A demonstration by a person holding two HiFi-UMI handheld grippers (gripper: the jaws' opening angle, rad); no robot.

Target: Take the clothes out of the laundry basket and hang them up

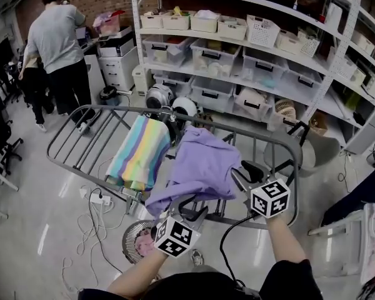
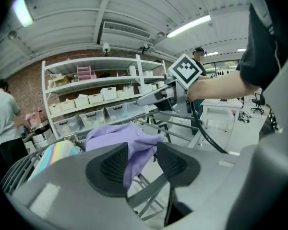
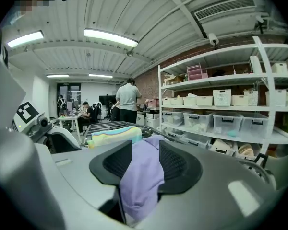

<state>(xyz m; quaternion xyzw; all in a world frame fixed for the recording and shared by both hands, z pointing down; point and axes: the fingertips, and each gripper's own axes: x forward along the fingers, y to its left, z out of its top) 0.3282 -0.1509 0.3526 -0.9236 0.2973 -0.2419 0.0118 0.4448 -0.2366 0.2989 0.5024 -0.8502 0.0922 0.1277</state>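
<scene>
My right gripper [image 3: 145, 152] clamps the purple shirt's [image 1: 203, 167] near edge. The shirt lies over the drying rack [image 1: 112, 107], just beside a striped towel [image 1: 139, 152]. My left gripper [image 2: 143, 152] stands wide and grips nothing. The rails left of the towel are bare.

The purple garment [image 1: 203, 167] is thin, soft matt cloth, creased where it drapes. The striped towel [image 1: 139, 152] at its nine o'clock looks thicker and nappy. The drying rack [image 1: 72, 142] is smooth grey metal tubing, and the floor [image 1: 37, 224] is glossy. The right tool [image 3: 145, 161] has a matt grey plastic shell and black ribbed pads [image 3: 175, 164]. The shelf bins [image 1: 215, 55] are translucent plastic.
</scene>
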